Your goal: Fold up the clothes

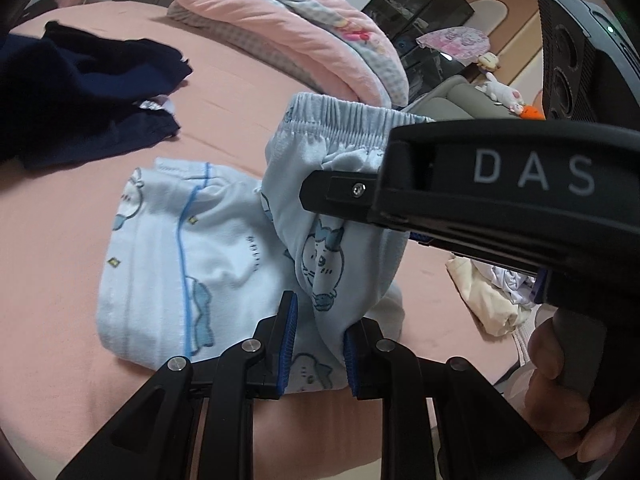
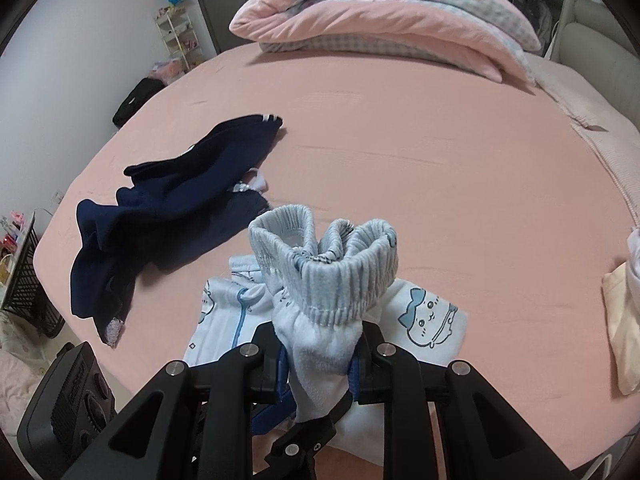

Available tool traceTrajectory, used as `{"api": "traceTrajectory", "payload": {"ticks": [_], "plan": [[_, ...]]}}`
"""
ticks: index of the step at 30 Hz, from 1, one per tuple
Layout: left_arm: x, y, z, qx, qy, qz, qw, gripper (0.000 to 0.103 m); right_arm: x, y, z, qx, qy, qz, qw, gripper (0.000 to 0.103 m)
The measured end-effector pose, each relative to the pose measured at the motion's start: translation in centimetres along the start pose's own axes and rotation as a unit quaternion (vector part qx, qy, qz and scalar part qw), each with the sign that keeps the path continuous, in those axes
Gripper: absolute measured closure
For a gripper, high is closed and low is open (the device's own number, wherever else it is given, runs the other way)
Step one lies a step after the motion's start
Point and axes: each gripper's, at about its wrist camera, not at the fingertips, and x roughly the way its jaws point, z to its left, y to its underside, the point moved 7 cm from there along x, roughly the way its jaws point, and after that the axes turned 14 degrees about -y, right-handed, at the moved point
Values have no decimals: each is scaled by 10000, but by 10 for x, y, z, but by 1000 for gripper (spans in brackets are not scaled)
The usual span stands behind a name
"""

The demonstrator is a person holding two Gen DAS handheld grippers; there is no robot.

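Both the left gripper [image 1: 318,344] and right gripper [image 2: 320,364] pinch the pale trousers [image 2: 320,280] above the folded top [image 1: 160,256], so one piece looks done; beyond it, the navy garment [image 2: 168,200] lies unfolded.

Soft, fleecy pale-blue cloth printed with cartoon animals makes up the pyjama trousers [image 2: 320,280], their ribbed elastic waistband [image 1: 340,120] gathered into fine pleats. The left tongs [image 1: 320,344] and right tongs [image 2: 320,364] are matt black plastic with bright metal pivot pins and ridged blue rubbery pads [image 1: 289,344]. The bed sheet [image 2: 440,140] is smooth matt pink cloth; the navy garment [image 2: 172,208] a dull, dark knit; the quilt [image 2: 384,12] plush pink fabric.
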Motion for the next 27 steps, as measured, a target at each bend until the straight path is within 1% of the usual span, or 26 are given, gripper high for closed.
{"api": "traceTrajectory", "payload": {"ticks": [4, 7, 10, 12, 13, 15, 18, 21, 25, 26, 27], "plan": [[1, 2, 6, -70, -28, 71, 9999, 84, 8, 1, 5, -78, 50, 70, 9999, 80], [1, 4, 11, -125, -58, 108, 9998, 84, 15, 4, 9, -110, 3, 171, 9998, 79], [1, 7, 17, -234, -58, 161, 9996, 84, 18, 8, 11, 71, -265, 274, 9993, 76], [-1, 6, 21, -300, -38, 187, 9994, 84, 18, 10, 13, 248, -540, 307, 9978, 69], [-1, 6, 22, -318, -41, 200, 9993, 84, 16, 10, 14, 288, -639, 297, 9971, 67], [-2, 6, 23, -366, -50, 236, 9990, 84, 12, 10, 17, 367, -839, 278, 9954, 60], [-5, 7, 25, -481, -45, 301, 9984, 84, 5, 11, 20, 553, -1195, 262, 9910, 55], [-8, 8, 27, -618, -23, 430, 9972, 84, -4, 13, 22, 839, -1595, 266, 9833, 53], [-13, 9, 31, -794, -38, 761, 9939, 83, -21, 13, 15, 1072, -1775, 83, 9782, 53], [-15, 9, 32, -843, -50, 839, 9929, 82, -26, 13, 11, 1127, -1767, 32, 9778, 52], [-17, 8, 33, -869, -87, 900, 9921, 76, -31, 12, 8, 1183, -1760, -19, 9773, 50]]}}
